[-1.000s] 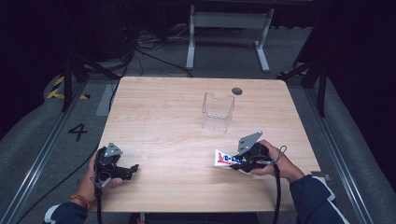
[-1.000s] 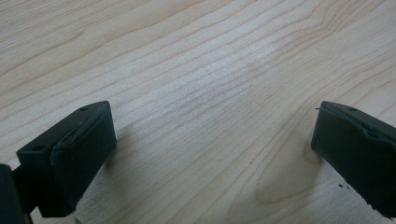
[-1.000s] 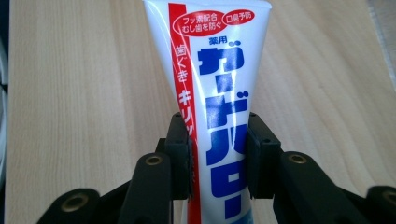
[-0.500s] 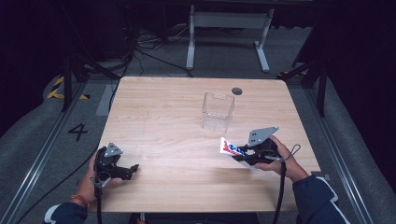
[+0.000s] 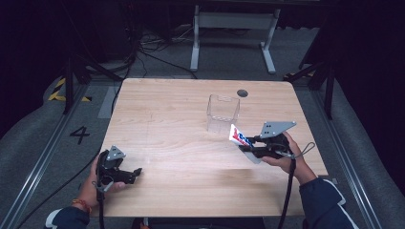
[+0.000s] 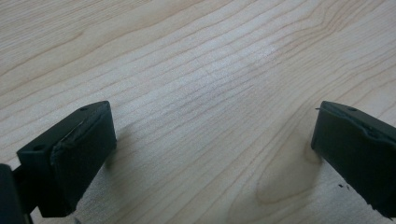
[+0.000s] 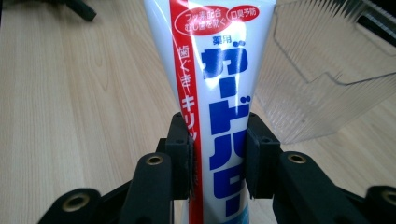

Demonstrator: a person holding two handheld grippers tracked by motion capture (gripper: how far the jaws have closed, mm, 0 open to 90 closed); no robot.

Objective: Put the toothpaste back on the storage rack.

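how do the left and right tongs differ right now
The left tongs are open and hold nothing; the right tongs are shut on the white, red and blue toothpaste tube. The left sits low on the wooden table; the right is raised near the clear plastic box. Both are hand-held.

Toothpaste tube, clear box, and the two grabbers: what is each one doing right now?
toothpaste tube: pinched between the right gripper's jaws, lifted off the table.
clear box: upright on the table, open top, empty.
right gripper: shut on the tube, beside the box.
left gripper: jaws wide apart, holding nothing, low over bare wood.
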